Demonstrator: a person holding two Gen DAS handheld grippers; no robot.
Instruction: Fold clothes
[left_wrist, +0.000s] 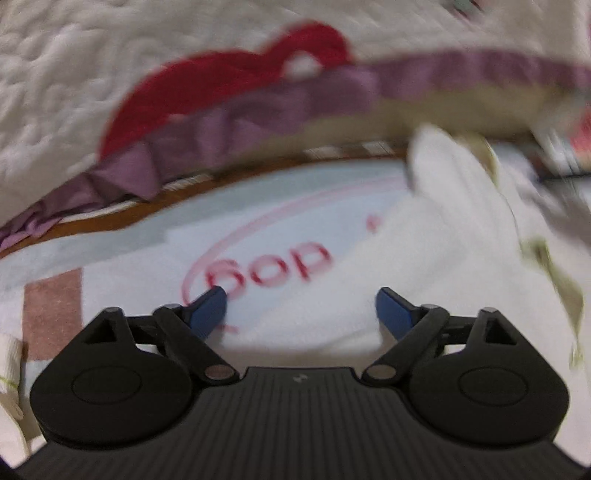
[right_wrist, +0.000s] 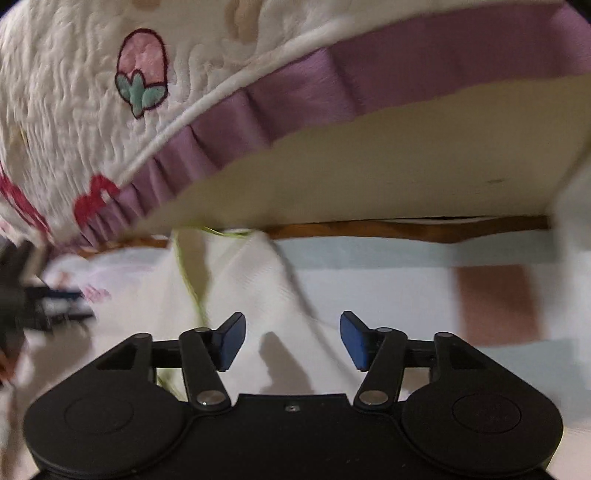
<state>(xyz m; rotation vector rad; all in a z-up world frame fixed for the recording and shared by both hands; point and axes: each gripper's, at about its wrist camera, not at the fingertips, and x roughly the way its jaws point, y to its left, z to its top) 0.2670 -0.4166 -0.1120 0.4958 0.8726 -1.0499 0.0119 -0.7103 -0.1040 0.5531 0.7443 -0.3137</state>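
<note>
Black linkage and blue pads of my left gripper (left_wrist: 301, 308) fill the foreground of the left wrist view, fingers spread wide, nothing between them. Beneath it: a pale blue printed mat (left_wrist: 122, 258) with a red ring and red lettering that reads upside down from here, plus a brown square patch (left_wrist: 53, 314) at left. Item to fold: one white garment (left_wrist: 443, 236), crumpled, lying on the mat ahead and to the right of the left gripper, trimmed with a thin yellow-green edging; its bulk rises in a ridge running from the near middle away toward the upper right. My right gripper (right_wrist: 293, 339), likewise spread and empty, sits directly over the same white garment (right_wrist: 255, 291), whose ridge here runs from the pads away toward the far left, the edging line following it. Motion blur prevents telling which end is collar or hem. Behind: a wooden strip (right_wrist: 406, 227), a cream panel (right_wrist: 369, 173), a purple ruffled skirt (right_wrist: 295, 99), and a white quilted cover (right_wrist: 66, 129) embroidered with a pink strawberry (right_wrist: 142, 70). Red cloth (left_wrist: 207, 85) lies on the quilt in the left view. At the left edge of the right view, the other gripper shows as a dark blur.
</note>
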